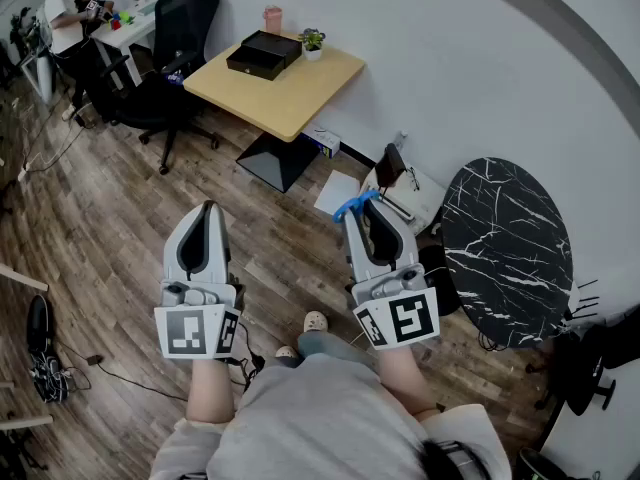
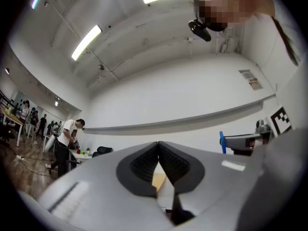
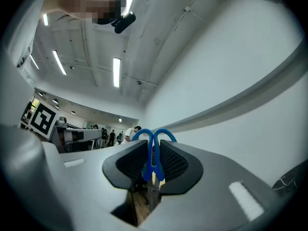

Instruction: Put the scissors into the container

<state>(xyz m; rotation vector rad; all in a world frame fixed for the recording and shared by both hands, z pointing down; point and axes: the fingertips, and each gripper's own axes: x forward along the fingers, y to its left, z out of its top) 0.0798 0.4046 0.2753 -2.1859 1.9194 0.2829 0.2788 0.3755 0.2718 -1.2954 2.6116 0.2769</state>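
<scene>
Person stands on a wood plank floor, one hand-held gripper in each hand, both held out over the floor.

The right hand-held gripper is clamped on the scissors. In the right gripper view the blue handle loops of the scissors stick out past the tips of the right hand-held gripper, and the metal part runs back between the pads. So the scissors are in the air over the floor, well apart from the container.

The left hand-held gripper is closed and empty. In the left gripper view the tips of the left hand-held gripper meet with nothing between them.

The black container sits open on a light wooden tabletop, near the corner by the white wall. A small potted plant stands just beside it at the wall-side edge. A pink cup is at the same corner.

Room: a round black marble-look table stands to the right. Black office chairs are left of the tabletop. A person in a white top stands at a white desk in the far left corner. Cables trail on the floor at the left. Ceiling strip lights show in both gripper views.
</scene>
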